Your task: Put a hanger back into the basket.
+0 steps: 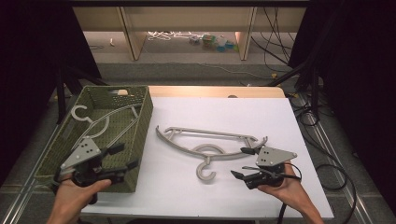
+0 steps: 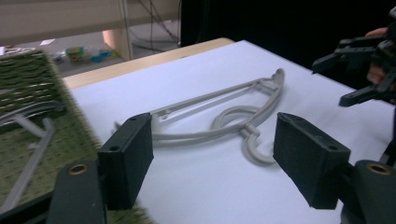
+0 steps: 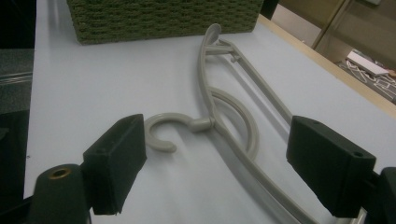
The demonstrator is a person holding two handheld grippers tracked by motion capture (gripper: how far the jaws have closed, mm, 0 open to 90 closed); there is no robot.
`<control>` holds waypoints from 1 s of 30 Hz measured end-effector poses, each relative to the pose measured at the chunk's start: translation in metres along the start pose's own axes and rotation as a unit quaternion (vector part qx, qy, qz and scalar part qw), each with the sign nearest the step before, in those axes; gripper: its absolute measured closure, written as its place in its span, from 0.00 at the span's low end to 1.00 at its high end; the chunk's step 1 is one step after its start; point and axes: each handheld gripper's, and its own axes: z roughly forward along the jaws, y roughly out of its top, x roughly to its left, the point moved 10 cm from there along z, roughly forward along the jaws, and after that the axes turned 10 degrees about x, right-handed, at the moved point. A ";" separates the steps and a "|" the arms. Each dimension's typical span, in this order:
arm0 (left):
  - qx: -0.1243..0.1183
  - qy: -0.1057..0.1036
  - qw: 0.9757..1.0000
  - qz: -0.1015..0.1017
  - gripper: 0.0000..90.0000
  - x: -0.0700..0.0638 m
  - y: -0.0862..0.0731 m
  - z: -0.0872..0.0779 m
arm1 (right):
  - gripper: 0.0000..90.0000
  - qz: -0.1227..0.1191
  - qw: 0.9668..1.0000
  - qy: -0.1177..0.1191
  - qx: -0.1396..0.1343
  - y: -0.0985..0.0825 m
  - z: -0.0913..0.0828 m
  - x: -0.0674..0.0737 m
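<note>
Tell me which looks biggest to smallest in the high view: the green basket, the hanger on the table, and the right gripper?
1. Green basket
2. Hanger on the table
3. Right gripper

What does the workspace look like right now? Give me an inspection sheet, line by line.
Surface: white table, wooden strip at far edge.
Job's things: grey hanger flat on the table; second hanger inside the green woven basket.
Clutter: nothing seen.
Grippers: left tool open over the basket's near corner; right tool open, just short of the hanger on the table.
Cables: black cable trails off the table's right.
Surroundings: shelving legs, loose cords on floor.
</note>
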 end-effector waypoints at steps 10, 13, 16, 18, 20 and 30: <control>0.010 -0.055 0.998 0.020 0.29 -0.036 -0.034 0.056 | 0.23 0.006 1.000 -0.003 -0.009 -0.003 0.006 -0.003; 0.001 -0.049 0.998 0.033 0.29 -0.038 -0.039 0.066 | 0.23 0.006 1.000 0.001 -0.009 -0.004 0.007 -0.003; -0.019 -0.034 0.999 0.038 0.27 -0.035 -0.041 0.072 | 0.22 0.009 1.000 0.000 -0.008 -0.006 0.007 -0.005; -0.028 -0.031 0.998 0.038 0.24 -0.033 -0.042 0.072 | 0.22 0.011 1.000 -0.003 -0.012 -0.006 0.008 -0.006; -0.042 -0.023 0.998 0.041 0.23 -0.032 -0.041 0.072 | 0.22 0.012 1.000 -0.002 -0.012 -0.006 0.007 -0.006; -0.035 -0.027 0.997 0.061 0.19 -0.039 -0.051 0.079 | 0.20 0.012 1.000 -0.005 -0.001 -0.010 0.008 -0.006</control>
